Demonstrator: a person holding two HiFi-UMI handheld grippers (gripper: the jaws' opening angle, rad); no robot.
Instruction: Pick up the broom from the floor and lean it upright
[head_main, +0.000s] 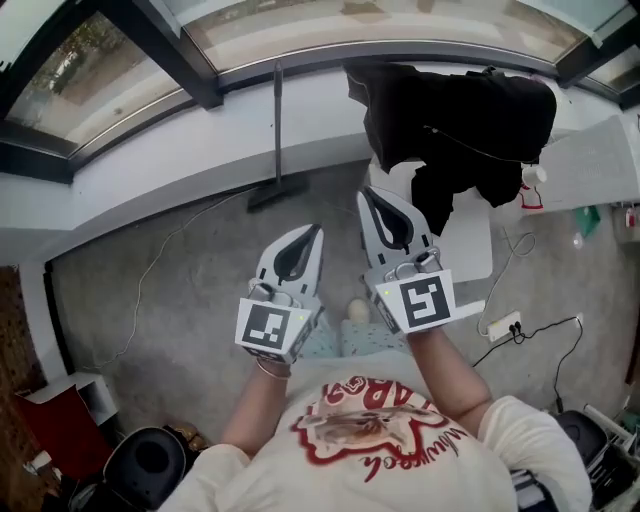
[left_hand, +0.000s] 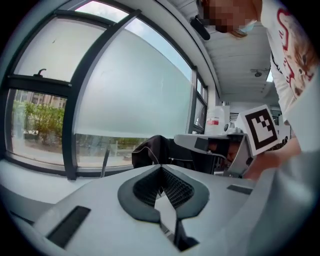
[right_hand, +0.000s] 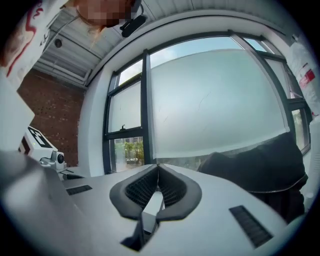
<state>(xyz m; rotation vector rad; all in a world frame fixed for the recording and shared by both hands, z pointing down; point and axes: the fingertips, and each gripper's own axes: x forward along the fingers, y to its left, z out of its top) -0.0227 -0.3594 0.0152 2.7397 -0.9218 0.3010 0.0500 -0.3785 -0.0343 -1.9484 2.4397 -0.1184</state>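
The broom (head_main: 278, 135) leans upright against the low wall at upper centre, its head on the floor. The left gripper (head_main: 305, 240) and right gripper (head_main: 375, 205) are both closed and empty. The broom looks light and stiff, and its slim mid-handle seems the best place to grip.

Bright daylight through window (right_hand: 215, 100); soft shadows on floor (head_main: 200, 290); heavy fisheye bending at edges; near foreground blurred.
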